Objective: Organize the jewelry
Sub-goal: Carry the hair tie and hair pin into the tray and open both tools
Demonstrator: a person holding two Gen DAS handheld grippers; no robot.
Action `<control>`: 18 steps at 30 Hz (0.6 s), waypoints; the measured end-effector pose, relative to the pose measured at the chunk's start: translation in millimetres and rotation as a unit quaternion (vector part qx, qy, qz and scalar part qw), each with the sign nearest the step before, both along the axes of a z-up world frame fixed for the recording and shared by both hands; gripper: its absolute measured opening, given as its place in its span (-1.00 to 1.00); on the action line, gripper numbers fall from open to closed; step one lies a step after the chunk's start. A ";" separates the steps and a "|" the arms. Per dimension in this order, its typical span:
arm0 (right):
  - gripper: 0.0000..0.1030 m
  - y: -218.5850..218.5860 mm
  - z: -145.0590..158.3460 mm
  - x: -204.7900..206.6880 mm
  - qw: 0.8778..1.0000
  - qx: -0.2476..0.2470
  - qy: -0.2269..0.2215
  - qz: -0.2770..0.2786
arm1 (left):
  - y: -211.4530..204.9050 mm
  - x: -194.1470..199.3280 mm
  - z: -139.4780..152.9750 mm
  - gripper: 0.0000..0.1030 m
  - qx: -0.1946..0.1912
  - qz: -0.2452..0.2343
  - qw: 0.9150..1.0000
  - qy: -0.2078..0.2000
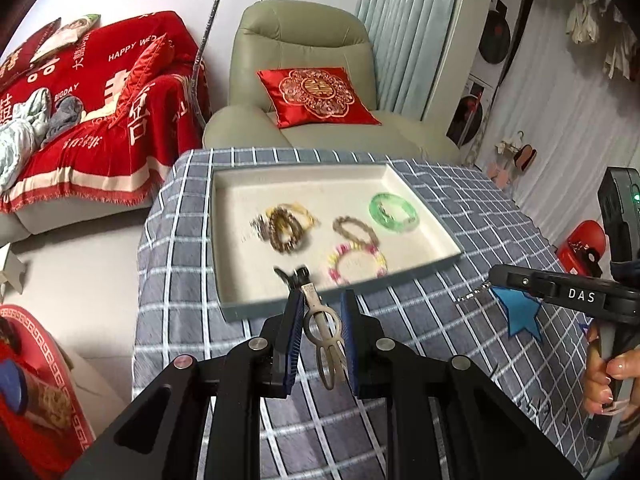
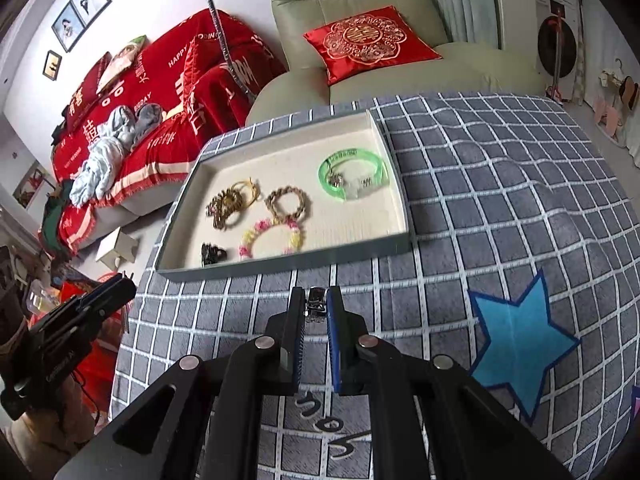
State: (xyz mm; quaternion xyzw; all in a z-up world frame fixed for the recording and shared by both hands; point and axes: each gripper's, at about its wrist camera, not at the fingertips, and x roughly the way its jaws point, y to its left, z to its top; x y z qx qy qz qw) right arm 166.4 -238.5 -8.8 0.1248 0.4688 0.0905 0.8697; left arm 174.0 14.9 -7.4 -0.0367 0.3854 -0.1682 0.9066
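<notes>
a: left claw (image 1: 320, 308) first?
b: pinching a metal hair clip (image 1: 323, 330), pads on both sides of it, clip hangs down between the fingers. held above the checked cloth (image 1: 440, 320), just in front of the tray (image 1: 240, 312).
a: right claw (image 2: 316, 304)?
b: pressed nearly together on a small silver clasp (image 2: 316, 300), tiny, can't tell what piece it belongs to. in the left view a thin chain (image 1: 474, 292) dangles from its tip. also in front of the tray, to the tray's right of the left claw.
a: what's in the tray?
b: green bangle (image 2: 354, 174) at its back right, has a small label strip, print too small to read. brown bead bracelet (image 2: 289, 202) near the middle, pink and yellow bead bracelet (image 2: 272, 240) just in front of it, touching or nearly. tangle of gold and brown bracelets (image 2: 230, 202) to the left. small black clip (image 2: 212, 256) at the front left corner.
a: readable text?
b: "das" on the right claw's body in the left view. red blanket (image 1: 100, 92) on the sofa behind and left of the tray says "happy wed...", "bigday", plus big chinese characters. red cushion (image 1: 316, 94) on the armchair (image 1: 300, 40) behind the tray has a gold double-happiness sign. cloth has letters near the bottom, upside down, unclear.
a: anything else?
b: blue star (image 2: 520, 344) on the cloth, right of the tray. a hand (image 1: 604, 380) grips the right handle.
</notes>
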 end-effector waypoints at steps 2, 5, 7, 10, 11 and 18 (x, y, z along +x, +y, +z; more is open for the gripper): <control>-0.77 -0.9 3.5 5.8 1.000 0.004 -0.003 -0.004 | 1.4 10.9 3.6 -0.31 0.000 -0.001 1.000 -0.003; -0.77 -0.3 9.1 18.4 1.000 0.010 -0.009 -0.007 | 2.5 27.5 7.2 -0.31 -0.004 -0.002 1.000 -0.003; -0.77 2.1 12.8 28.1 1.000 0.009 -0.015 -0.008 | 0.4 36.5 8.1 -0.31 -0.001 -0.004 1.000 -0.004; -0.77 7.5 14.5 45.1 1.000 0.010 -0.019 -0.007 | -4.7 56.0 8.9 -0.31 0.003 -0.008 1.000 -0.007; -0.78 10.3 13.2 53.1 1.000 0.009 -0.019 -0.006 | -6.2 61.7 8.4 -0.31 0.002 -0.008 1.000 -0.007; -0.78 22.6 -3.5 90.9 1.000 0.011 -0.017 -0.011 | -20.5 101.2 -6.6 -0.31 0.008 -0.008 1.000 0.002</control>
